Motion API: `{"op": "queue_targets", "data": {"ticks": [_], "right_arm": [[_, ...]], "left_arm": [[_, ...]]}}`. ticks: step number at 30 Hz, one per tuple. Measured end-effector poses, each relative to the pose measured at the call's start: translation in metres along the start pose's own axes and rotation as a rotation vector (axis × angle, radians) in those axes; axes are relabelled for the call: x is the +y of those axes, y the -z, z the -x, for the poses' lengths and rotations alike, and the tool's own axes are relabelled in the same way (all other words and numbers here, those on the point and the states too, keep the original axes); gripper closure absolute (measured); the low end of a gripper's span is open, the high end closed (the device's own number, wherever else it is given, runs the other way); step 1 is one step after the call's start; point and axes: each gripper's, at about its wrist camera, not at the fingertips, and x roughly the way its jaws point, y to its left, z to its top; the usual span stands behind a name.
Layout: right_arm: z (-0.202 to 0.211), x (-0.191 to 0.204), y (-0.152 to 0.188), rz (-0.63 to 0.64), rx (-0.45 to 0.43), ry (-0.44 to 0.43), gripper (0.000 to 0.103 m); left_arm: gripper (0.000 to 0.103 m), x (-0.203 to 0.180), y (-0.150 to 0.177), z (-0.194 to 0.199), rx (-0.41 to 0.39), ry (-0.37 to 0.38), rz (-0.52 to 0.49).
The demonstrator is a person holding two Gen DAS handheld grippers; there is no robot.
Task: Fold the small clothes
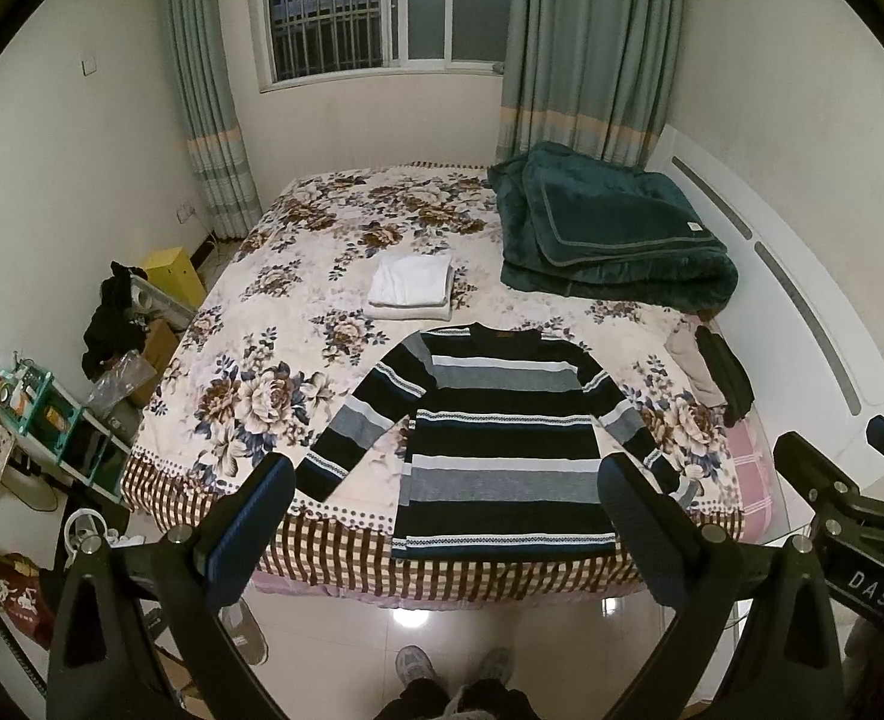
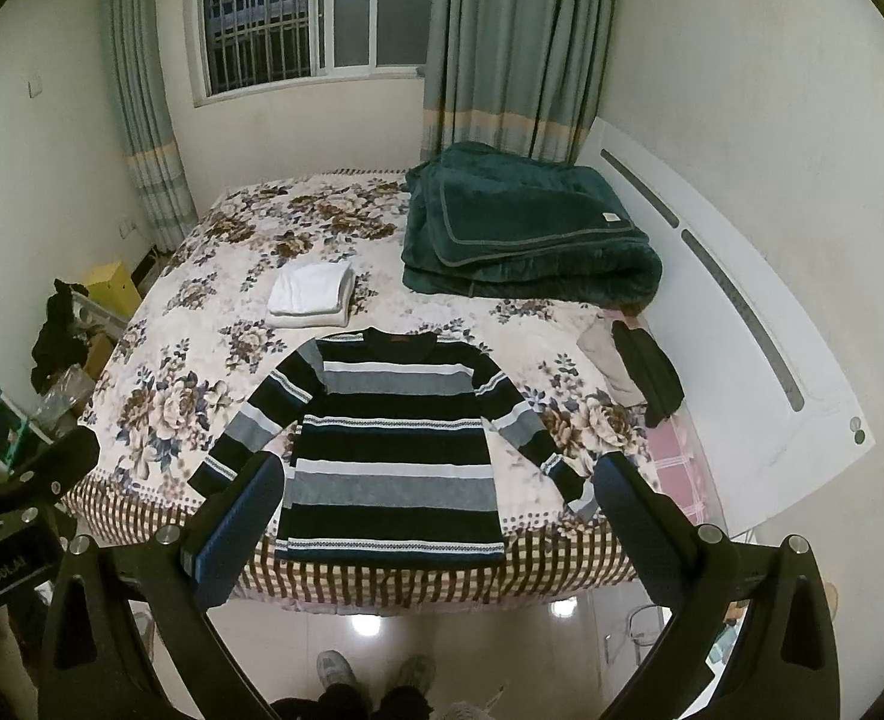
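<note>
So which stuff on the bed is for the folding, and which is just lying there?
For the folding:
striped sweater, spread flat
folded white clothes, seemingly done
left tool and right tool, both open and empty

Just lying about:
green blanket
dark and beige clothes by the headboard (maybe next)
yellow box

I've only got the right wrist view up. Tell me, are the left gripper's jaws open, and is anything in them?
Observer: The left gripper has its jaws wide open and holds nothing. It hangs short of the bed, and the striped sweater lies flat beyond it.
Operator: Does my right gripper show in the left view?
Observer: Yes. The right gripper comes in at the right edge of that view, beside the bed's corner, and its body reads DAS.
Operator: Anything on the floor on the left side?
Observer: What looks like a grey shoe lies on the tiles by the left gripper.
</note>
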Motion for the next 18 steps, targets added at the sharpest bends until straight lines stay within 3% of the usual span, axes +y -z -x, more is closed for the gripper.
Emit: {"op": "queue_targets", "data": {"ticks": [18], "right_arm": [[0.006,-0.004,-0.008,0.003,-0.014,0.0,0.0]], "left_arm": [[0.0,0.0,-0.002,0.002,-0.009,0.0,0.002]]}}
